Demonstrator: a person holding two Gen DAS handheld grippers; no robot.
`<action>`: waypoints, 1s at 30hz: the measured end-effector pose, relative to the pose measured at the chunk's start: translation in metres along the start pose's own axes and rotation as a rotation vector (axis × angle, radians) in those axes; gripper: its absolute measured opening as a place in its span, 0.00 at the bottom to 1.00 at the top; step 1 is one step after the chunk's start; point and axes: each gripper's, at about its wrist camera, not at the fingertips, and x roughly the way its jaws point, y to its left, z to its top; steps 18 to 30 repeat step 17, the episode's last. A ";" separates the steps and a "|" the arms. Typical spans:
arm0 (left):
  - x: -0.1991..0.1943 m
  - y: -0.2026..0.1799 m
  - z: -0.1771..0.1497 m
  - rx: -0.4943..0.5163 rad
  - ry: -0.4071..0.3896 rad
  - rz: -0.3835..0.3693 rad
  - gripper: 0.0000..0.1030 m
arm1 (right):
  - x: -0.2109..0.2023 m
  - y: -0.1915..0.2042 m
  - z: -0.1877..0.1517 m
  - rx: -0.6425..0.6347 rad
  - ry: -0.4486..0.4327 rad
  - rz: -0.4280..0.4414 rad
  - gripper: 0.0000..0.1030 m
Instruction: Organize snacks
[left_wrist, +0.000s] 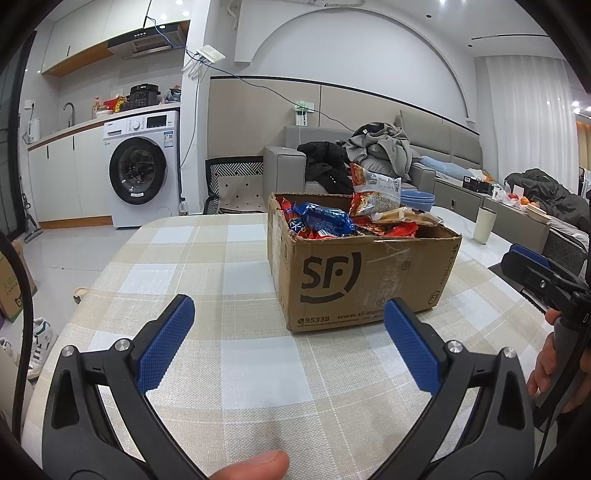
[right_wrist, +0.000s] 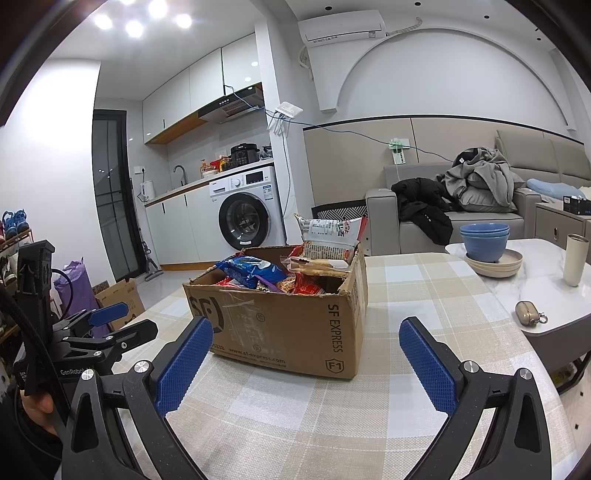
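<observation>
A brown cardboard SF Express box stands on the checked tablecloth, filled with several snack packets. A blue packet lies on top and a red and white bag sticks up at the back. My left gripper hovers open just short of the box's near left corner, nothing between its blue pads. My right gripper is open too, low in front of the box's right side. Each gripper shows at the edge of the other's view.
The table has free cloth to the left of the box. Stacked blue bowls on a beige plate, a cream tumbler and a small case sit on the marble part at the right. A sofa with clothes lies behind.
</observation>
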 end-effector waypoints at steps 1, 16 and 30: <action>0.000 0.001 0.000 0.000 0.001 0.000 0.99 | 0.000 0.000 0.000 0.000 0.000 0.000 1.00; -0.001 0.001 -0.001 -0.006 -0.003 -0.002 0.99 | 0.000 0.000 0.000 -0.002 -0.001 0.001 1.00; -0.001 0.001 -0.001 -0.007 -0.003 -0.001 0.99 | 0.000 0.001 0.000 -0.002 0.000 0.001 1.00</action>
